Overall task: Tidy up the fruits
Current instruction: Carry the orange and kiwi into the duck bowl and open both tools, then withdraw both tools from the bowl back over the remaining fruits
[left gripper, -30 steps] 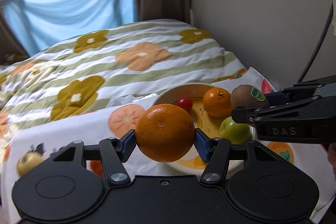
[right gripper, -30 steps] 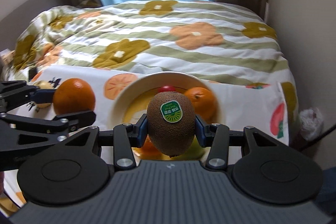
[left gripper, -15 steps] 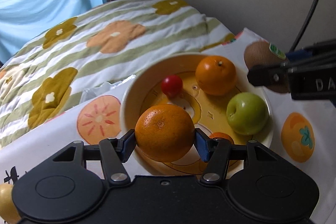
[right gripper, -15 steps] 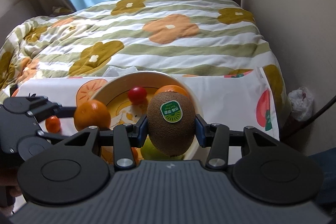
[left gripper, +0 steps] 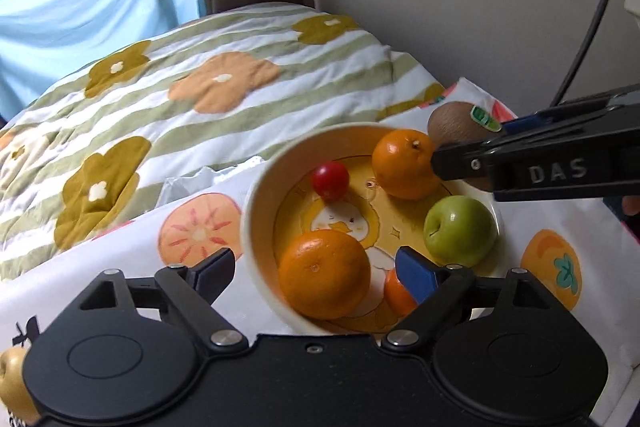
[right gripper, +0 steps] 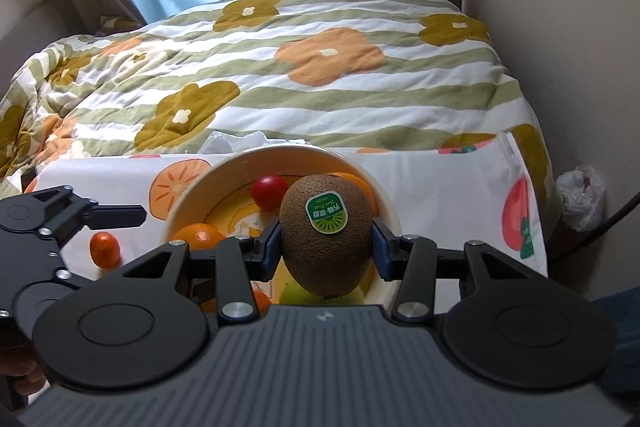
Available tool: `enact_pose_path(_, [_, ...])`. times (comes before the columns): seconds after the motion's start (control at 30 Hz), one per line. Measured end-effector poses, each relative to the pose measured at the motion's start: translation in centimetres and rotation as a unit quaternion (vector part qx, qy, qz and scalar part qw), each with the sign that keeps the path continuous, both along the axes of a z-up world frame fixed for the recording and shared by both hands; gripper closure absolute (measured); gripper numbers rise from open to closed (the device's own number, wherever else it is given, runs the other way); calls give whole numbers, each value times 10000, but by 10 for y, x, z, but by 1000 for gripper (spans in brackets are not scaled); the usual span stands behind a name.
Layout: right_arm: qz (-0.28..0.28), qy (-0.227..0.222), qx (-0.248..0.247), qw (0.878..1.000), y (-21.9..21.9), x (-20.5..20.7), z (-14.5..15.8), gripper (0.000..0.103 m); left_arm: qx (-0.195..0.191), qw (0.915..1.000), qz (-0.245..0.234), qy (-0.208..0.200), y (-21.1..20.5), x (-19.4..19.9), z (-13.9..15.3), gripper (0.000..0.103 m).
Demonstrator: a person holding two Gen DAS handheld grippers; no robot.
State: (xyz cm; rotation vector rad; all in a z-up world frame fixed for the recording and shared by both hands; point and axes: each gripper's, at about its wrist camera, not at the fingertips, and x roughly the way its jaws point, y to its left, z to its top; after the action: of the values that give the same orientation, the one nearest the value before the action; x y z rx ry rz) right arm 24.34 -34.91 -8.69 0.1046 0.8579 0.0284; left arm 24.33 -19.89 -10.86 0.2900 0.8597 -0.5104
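A: What do we have between our jaws?

B: The right gripper (right gripper: 326, 249) is clamped on a kiwi (right gripper: 326, 235), brown and fuzzy, with a green oval sticker facing us. Its long axis stands nearly upright, narrow end down, hanging over the near right part of the bowl (left gripper: 256, 211). The left gripper (left gripper: 316, 269) has just been opening; its jaws stand wide, and the large orange (left gripper: 324, 273) sits between them, not pressed by either pad, in the near left of the bowl.

A: How does that orange lie?

B: It is round, so we find no long axis; its navel dimple faces us, slightly down.

A: And our count?

B: In the bowl we count two large oranges, the second orange (left gripper: 404, 163) at the far right with its stem end up, one green apple (left gripper: 460, 231) at the right with its stem dip turned left, one small red fruit (left gripper: 330, 180) at the far side, and one smaller orange fruit (left gripper: 398, 293) half hidden behind our right jaw. One kiwi, held.

A: Outside the bowl?

B: One small orange fruit (right gripper: 105, 249) lies on the fruit-print cloth (left gripper: 120, 259) left of the bowl, and one yellowish fruit (left gripper: 12, 387) at the near left edge. Beyond lies the bed with its flowered quilt (right gripper: 320, 67).
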Motion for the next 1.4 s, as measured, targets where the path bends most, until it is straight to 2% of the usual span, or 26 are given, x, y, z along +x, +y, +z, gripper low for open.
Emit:
enact_pose_path(0.3, [440,20,49,9990,27,21,-10,43,-43,9986,512,-86,35,-16,13,12])
enact_pose_path(0.6, [797,70,64,9968,40,30,-30,42,45,9959,904,61,59,-26,3,11])
enact_pose_path(0.8, [765,110,88,9970,39,27,-34,39,86,9946,1027,138,65,-32,0,11])
enact_pose_path(0.9, [823,16,108,9965,38,24,-29,25,97,9944,1049,112,66,-34,0,11])
enact_pose_path(0.97, [805,-35,56,9967,38,21,-27,11,98,9941,1072,89,66,-37,1,11])
enact_pose_path(1.0, [786,-64,35,9969,37,20,-26,9,95,9941,1081,72,66,-38,2,11])
enact_pose_path(1.2, [741,-96,-26,9972,32,9,-20,8,81,9933,1155,63,64,-45,7,11])
enact_pose_path(1.4, [837,-237,-172,9961,32,-11,-3,8,-14,9912,1321,-108,65,-61,22,11])
